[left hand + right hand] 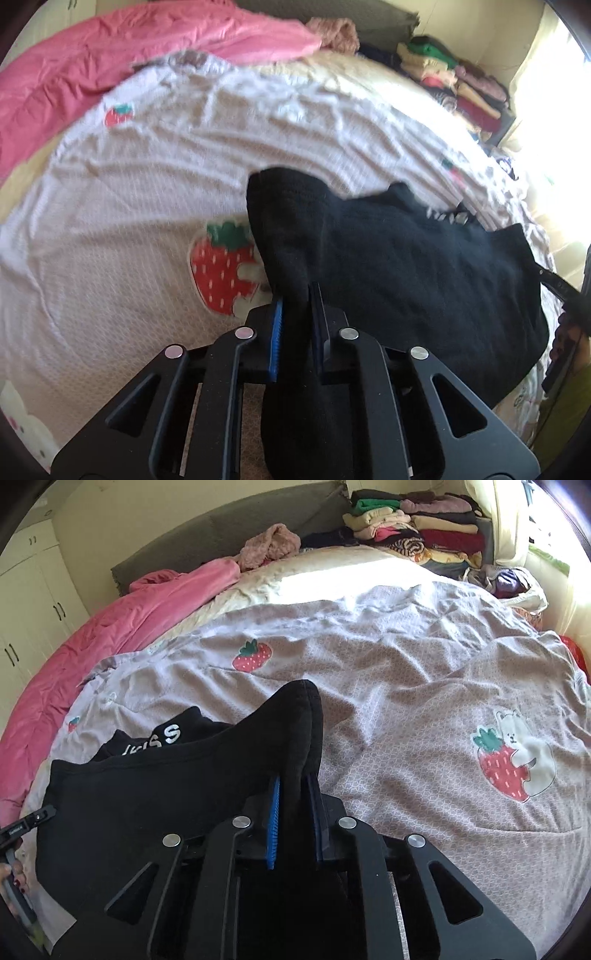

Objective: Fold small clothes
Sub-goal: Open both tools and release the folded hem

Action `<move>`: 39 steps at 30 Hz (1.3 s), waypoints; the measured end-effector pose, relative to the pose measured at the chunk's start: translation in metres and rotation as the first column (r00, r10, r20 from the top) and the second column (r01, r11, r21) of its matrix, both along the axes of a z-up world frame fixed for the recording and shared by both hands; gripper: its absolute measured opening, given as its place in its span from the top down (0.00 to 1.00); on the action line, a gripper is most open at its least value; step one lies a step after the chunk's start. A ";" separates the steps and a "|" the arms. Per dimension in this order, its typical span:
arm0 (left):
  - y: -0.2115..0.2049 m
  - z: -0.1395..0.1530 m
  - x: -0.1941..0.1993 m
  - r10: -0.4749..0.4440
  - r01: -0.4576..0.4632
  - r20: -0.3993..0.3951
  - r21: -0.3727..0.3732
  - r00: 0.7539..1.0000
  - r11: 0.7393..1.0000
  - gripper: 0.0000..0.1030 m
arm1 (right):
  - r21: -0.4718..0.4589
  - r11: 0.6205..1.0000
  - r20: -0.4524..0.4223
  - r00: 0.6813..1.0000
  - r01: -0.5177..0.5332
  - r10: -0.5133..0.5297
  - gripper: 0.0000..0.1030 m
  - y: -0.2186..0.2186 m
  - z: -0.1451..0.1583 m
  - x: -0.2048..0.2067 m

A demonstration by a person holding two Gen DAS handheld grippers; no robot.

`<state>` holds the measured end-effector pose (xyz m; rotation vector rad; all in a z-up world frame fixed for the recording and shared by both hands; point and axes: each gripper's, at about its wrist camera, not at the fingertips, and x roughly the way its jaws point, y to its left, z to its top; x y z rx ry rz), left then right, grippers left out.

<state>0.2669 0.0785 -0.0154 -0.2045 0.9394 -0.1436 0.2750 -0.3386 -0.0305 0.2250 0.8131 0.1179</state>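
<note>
A small black garment with white lettering hangs stretched between my two grippers above the bed. My left gripper is shut on one corner of it; the cloth bunches up between the blue-padded fingers. My right gripper is shut on the other corner of the black garment, which spreads to the left of the fingers. White letters show near its top edge. Each view catches the other gripper at its edge, the right gripper and the left gripper.
A lilac bedspread with strawberry prints covers the bed below. A pink blanket lies along the left. Stacks of folded clothes sit at the far right corner. White cupboards stand at the left.
</note>
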 end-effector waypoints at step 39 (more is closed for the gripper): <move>-0.023 0.021 -0.057 -0.064 0.061 0.048 0.063 0.997 0.996 0.77 | -0.113 0.987 0.039 0.992 -0.115 0.120 0.45 0.079 0.020 -0.088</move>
